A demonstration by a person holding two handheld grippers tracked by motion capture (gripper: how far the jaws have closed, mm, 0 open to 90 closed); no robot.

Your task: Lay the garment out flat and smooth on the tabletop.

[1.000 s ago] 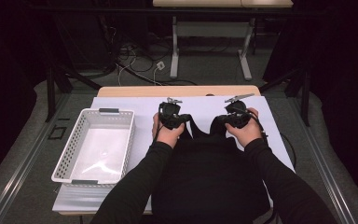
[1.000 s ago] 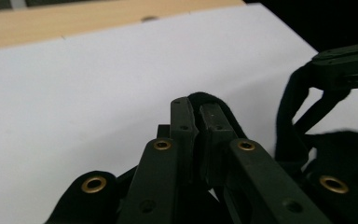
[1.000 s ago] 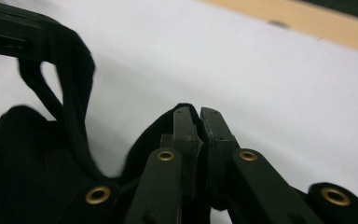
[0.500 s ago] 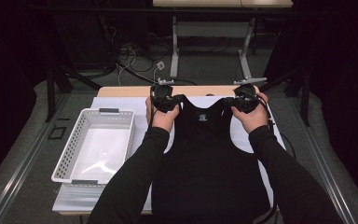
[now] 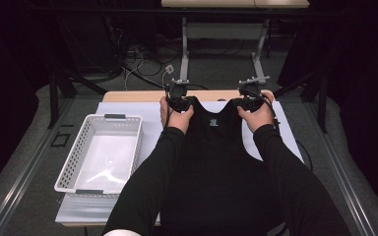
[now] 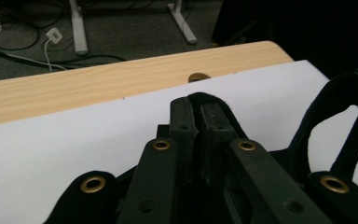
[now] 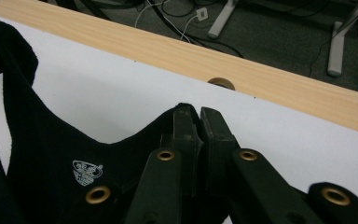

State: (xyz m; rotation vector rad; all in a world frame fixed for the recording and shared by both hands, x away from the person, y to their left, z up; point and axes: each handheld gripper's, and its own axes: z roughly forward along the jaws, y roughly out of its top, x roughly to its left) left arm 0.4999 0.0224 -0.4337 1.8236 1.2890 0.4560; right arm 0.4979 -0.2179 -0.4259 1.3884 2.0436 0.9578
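Both claws pinch the black vest (image 5: 211,162) shoulders, neckline facing away lengthwise.

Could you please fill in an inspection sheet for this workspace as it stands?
Surface: wooden table, mostly under a white sheet.
Job's things: black vest with a small white crest, laid flat, held up by both shoulder straps.
Clutter: empty white basket at the left.
Grippers: left gripper and right gripper each shut on a strap.
Cables: loose cables on the floor beyond the table.
Surroundings: grey carpet, table legs, dark curtains.
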